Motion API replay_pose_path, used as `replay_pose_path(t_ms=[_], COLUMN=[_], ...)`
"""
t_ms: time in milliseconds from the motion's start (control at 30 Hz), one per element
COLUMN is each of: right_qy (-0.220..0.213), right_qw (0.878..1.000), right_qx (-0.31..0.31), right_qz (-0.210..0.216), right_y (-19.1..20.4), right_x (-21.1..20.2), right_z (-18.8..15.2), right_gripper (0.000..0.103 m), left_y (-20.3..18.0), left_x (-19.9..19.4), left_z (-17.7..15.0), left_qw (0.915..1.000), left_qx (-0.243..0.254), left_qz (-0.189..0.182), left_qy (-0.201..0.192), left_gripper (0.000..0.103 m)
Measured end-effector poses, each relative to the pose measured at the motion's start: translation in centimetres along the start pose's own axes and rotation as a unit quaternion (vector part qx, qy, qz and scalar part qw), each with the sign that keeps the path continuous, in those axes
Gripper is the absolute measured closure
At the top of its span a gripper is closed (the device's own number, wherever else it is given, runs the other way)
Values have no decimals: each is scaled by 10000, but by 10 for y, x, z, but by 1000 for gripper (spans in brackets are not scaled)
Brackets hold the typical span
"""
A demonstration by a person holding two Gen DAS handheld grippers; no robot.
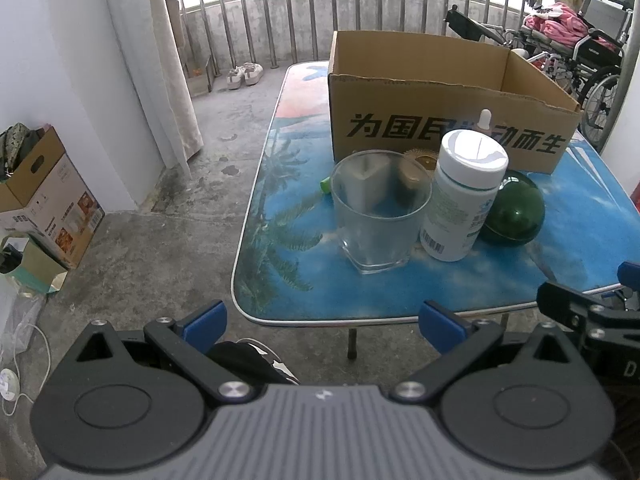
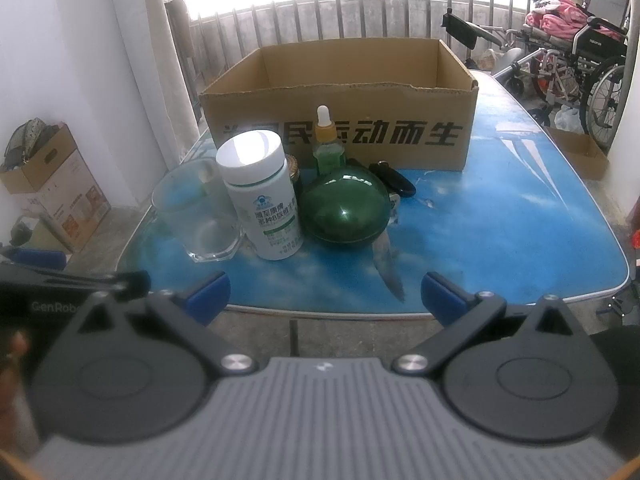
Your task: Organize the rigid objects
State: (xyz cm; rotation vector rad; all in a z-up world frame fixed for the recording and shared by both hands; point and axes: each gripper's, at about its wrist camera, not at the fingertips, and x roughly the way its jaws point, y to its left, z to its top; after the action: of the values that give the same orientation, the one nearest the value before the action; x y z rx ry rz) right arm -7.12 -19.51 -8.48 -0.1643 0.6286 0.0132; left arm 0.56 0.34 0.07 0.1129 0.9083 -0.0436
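Observation:
On the blue picture-print table (image 1: 560,240) (image 2: 500,216) stand a clear glass (image 1: 378,210) (image 2: 198,212), a white pill bottle (image 1: 464,194) (image 2: 262,194), a dark green round case (image 1: 516,210) (image 2: 346,210) and a dropper bottle (image 1: 486,120) (image 2: 326,140). A black key fob (image 2: 394,178) lies behind the green case. An open cardboard box (image 1: 448,100) (image 2: 344,100) stands at the back. My left gripper (image 1: 322,326) hangs open before the table's near edge, facing the glass. My right gripper (image 2: 326,294) is open too, at the near edge, with nothing between its fingers.
Small objects sit behind the glass: a pale block (image 1: 366,178) and a gold-lidded jar (image 2: 292,166). Left of the table is concrete floor with a carton (image 1: 44,196) by the wall. Wheelchairs (image 2: 580,64) stand at the back right, and railings run behind.

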Motion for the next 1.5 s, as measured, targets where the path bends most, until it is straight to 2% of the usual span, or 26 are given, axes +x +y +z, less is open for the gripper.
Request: replay_pose_path(t_ms=[833,1167,1233,1367,1500], right_qy=[7,89,80,-138,-281], right_qw=[10000,9999,9999,9998,9992], right_qx=[-1,-14,-10,4,-221], right_qz=[-6,-63,-122,-143,187], right_y=[0,-2,-4,-14,-25], right_x=[0,9,13,11,6], right_z=[0,5,7,17,39], right_gripper=[1,1,1,1,1], left_y=[0,0,-1,-3,-1], left_x=[1,12,13,10,-3], left_z=[0,8,10,15,23], left_qw=[10000,9999,9999,9984,9923], left_qx=[14,76,147,360,463], left_qz=[-3,-13,-38,-155,-558], left_qy=[15,86,13,-408,-1001], left_gripper=[1,1,1,1,0])
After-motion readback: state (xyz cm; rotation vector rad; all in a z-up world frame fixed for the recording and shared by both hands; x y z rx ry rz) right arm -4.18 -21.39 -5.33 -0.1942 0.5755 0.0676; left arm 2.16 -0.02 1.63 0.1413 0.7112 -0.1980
